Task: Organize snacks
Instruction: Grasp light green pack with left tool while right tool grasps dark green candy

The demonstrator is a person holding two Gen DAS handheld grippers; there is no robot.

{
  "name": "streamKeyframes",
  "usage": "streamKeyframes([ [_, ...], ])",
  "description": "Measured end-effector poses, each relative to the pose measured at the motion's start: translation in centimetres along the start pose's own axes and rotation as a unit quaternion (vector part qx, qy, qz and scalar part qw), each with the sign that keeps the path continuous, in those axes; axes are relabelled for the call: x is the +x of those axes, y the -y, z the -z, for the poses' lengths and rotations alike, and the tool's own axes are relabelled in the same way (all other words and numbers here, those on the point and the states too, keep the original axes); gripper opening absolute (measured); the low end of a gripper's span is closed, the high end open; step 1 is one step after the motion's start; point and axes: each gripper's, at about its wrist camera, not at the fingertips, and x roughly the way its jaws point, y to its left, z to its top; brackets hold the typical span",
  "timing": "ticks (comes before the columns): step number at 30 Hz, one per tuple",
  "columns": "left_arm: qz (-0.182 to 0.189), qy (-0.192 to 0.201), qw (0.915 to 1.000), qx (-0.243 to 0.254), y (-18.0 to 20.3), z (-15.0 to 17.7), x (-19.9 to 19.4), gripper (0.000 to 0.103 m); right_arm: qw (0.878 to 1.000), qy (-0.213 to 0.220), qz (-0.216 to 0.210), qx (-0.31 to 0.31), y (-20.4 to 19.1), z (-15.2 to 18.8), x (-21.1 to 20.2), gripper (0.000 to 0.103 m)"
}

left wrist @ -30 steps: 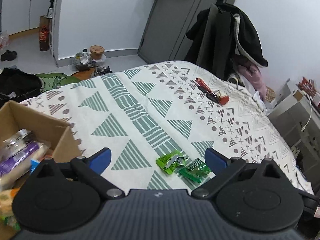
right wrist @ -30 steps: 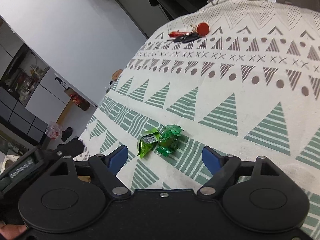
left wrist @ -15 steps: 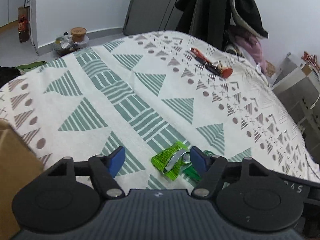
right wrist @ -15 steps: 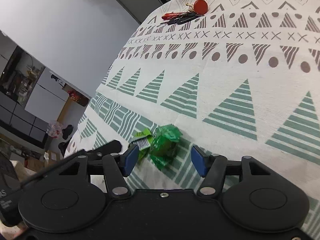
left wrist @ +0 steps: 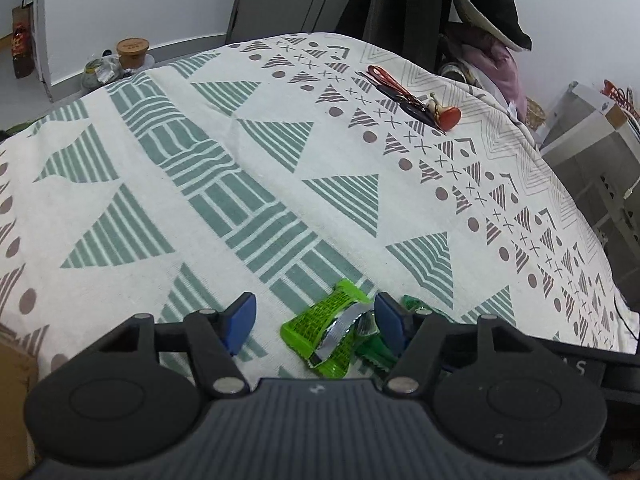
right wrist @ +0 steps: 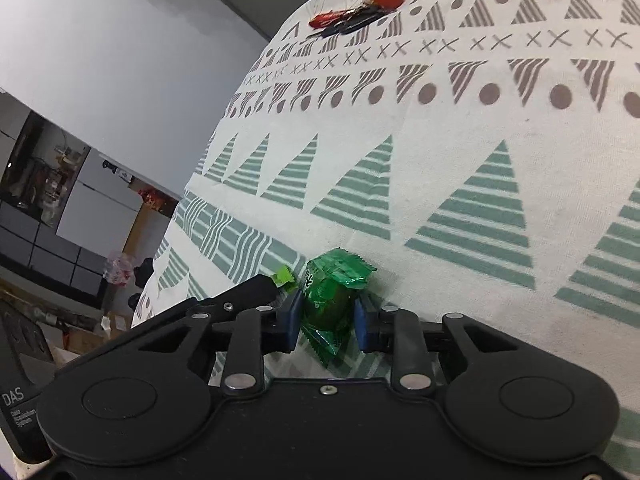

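Right gripper (right wrist: 327, 316) jaws have just closed onto the dark green snack packet (right wrist: 332, 292) on the patterned tablecloth (right wrist: 460, 152), since both grippers descended; left gripper (left wrist: 316, 322), half-open, straddles the lime packet (left wrist: 324, 332); lift probably next.

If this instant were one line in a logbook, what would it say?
right claw: closing on dark green foil snack packet | left claw: closing, straddling bright green snack packet, not gripped

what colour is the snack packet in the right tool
Dark green snack packet, shiny foil; clearest in the right wrist view.
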Motion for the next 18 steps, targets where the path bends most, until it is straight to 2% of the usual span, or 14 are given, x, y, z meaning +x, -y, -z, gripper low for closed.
streamKeyframes([
  [5,-0.001,-0.013,0.9997,0.019,1.0,0.5,1.3,0.065,1.0,0.01,0.012,0.007,0.9,-0.4,-1.0,0.026],
  [7,-0.008,-0.004,0.9995,0.031,1.3,0.8,1.5,0.065,1.0,0.01,0.013,0.011,1.1,-0.4,-1.3,0.026],
  [9,-0.012,-0.005,0.9994,0.032,1.5,0.7,1.5,0.051,1.0,0.011,0.017,0.007,1.0,-0.3,-1.6,0.026],
  [10,-0.017,-0.005,0.9993,0.033,1.6,0.6,1.5,0.049,1.0,0.011,0.018,0.006,0.9,-0.2,-1.7,0.026],
  [11,-0.022,-0.006,0.9992,0.033,1.7,0.6,1.4,0.036,1.0,0.012,0.017,0.005,0.8,-0.2,-1.9,0.026],
  [12,-0.024,-0.008,0.9992,0.032,1.7,0.5,1.3,0.032,1.0,0.013,0.014,0.003,0.7,-0.2,-2.1,0.026],
  [18,-0.02,0.002,0.9996,0.019,1.8,1.0,-1.3,0.029,1.0,0.018,-0.001,-0.016,-0.6,0.1,-3.2,0.025],
])
